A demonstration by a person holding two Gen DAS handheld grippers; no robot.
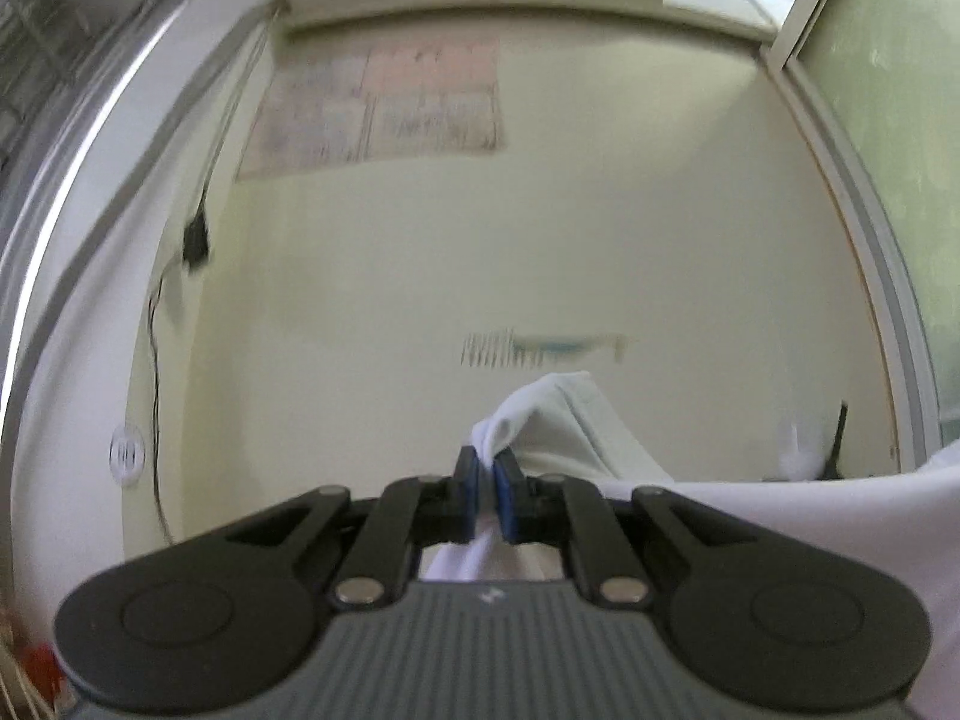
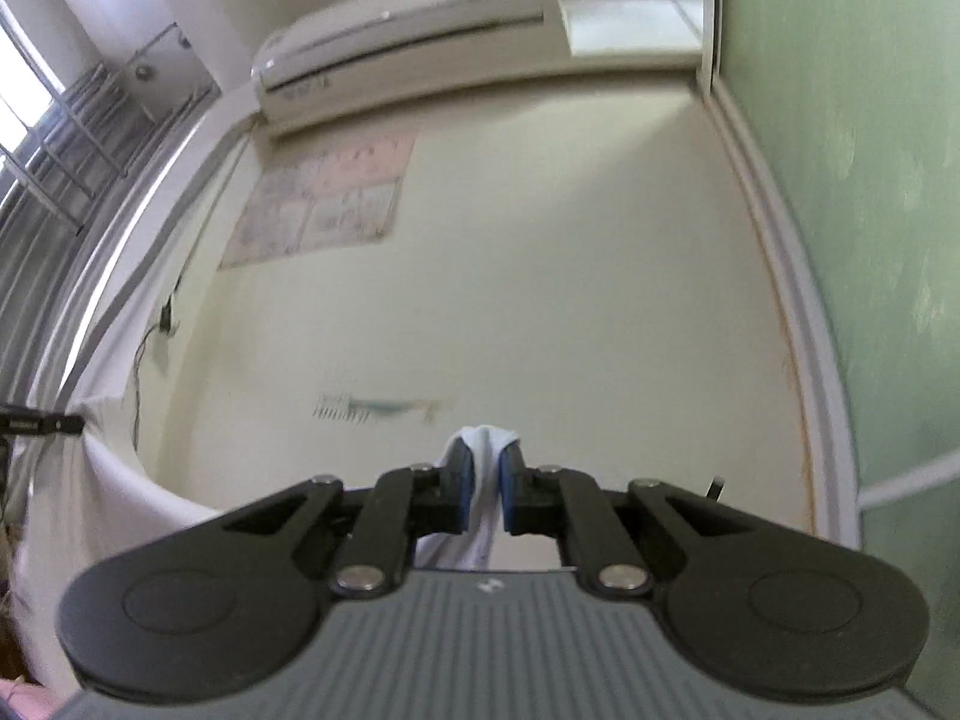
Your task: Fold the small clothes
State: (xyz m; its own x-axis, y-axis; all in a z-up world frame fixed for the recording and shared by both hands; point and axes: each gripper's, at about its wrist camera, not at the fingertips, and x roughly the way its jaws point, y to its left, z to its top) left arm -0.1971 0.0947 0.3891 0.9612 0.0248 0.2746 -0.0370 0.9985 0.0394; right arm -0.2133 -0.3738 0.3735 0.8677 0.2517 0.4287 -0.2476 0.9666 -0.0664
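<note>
I hold the white garment (image 1: pixel 558 414) in the air between my two grippers, both aimed up at the wall (image 1: pixel 540 240) — no table in sight. My left gripper (image 1: pixel 486 483) is pinched onto one bunched corner, and the cloth runs off toward four o'clock. My right gripper (image 2: pixel 483 480) is clamped onto another corner, the hem sagging away toward nine o'clock in its view. So the garment's long axis lies from hand to hand, neither nearer. Next, I judge, comes laying it flat.
</note>
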